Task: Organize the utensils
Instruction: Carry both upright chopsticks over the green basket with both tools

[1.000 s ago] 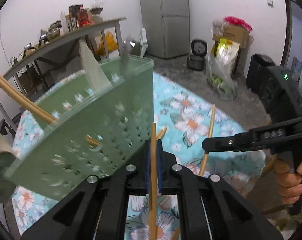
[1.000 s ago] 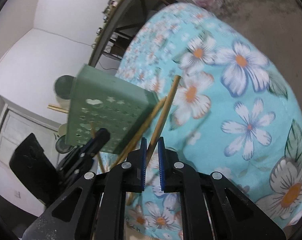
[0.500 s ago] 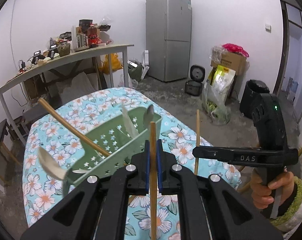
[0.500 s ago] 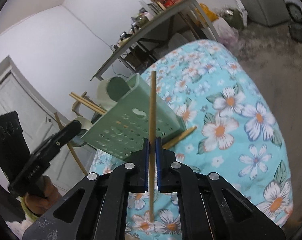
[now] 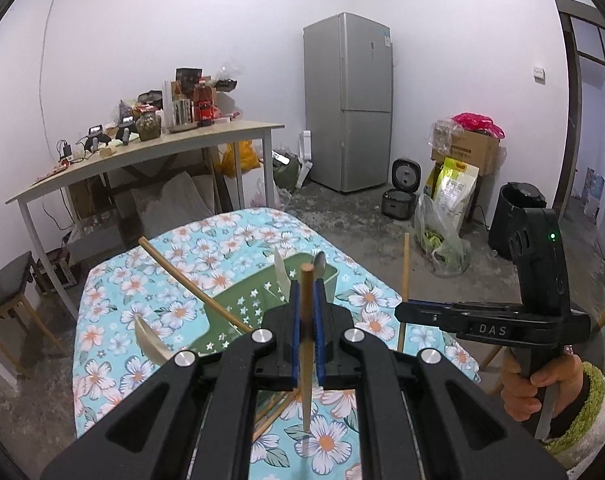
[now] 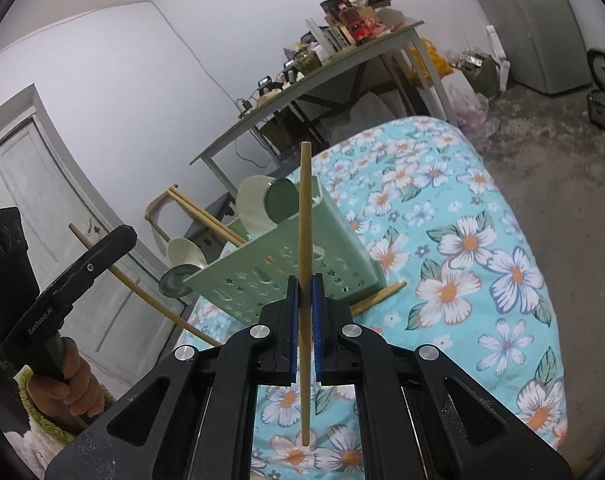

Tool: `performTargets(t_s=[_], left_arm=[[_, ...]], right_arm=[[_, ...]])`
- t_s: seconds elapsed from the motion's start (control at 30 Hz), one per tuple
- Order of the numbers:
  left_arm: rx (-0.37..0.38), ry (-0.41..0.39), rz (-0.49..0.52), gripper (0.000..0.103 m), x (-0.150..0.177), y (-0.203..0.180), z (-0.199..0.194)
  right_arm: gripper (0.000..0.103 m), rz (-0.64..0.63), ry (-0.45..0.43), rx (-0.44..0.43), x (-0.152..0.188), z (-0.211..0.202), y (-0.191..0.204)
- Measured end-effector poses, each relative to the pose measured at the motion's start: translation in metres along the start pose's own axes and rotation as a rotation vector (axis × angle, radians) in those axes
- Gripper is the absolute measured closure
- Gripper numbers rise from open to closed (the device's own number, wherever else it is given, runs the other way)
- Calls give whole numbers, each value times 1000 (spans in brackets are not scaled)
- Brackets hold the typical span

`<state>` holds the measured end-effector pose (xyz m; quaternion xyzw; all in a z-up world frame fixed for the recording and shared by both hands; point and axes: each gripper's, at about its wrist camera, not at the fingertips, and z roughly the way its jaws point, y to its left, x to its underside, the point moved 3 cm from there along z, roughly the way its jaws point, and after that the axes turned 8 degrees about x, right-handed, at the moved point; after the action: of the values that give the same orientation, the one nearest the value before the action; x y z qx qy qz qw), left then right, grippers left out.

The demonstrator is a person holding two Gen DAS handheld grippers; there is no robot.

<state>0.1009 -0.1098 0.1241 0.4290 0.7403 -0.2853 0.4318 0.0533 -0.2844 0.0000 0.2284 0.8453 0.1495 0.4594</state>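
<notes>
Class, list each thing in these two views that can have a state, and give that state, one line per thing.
Left gripper: shut on a wooden chopstick.
Right gripper: shut on another wooden chopstick.
Green perforated plastic utensil basket: tipped on its side, utensils sticking out.
Grey two-door fridge: closed.

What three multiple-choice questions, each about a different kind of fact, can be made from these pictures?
1. Where does the green basket lie?
A. on the flowered tablecloth
B. on the floor
C. on the grey fridge

2. What colour are the pads of the left hand-held gripper?
A. red
B. blue
C. white

3. What does the right hand-held gripper hold?
A. nothing
B. a spoon
C. a chopstick

Answers: 1 A, it lies on its side on the cloth; 2 B, both pads show blue; 3 C, the pads pinch the upright wooden stick.
</notes>
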Motion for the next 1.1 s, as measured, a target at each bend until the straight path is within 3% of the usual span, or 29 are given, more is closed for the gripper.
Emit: performTargets(t_s=[1.1], left_arm=[[-86, -193, 3, 98, -35, 10, -68]], right_arm=[[99, -58, -89, -37, -15, -28, 30]])
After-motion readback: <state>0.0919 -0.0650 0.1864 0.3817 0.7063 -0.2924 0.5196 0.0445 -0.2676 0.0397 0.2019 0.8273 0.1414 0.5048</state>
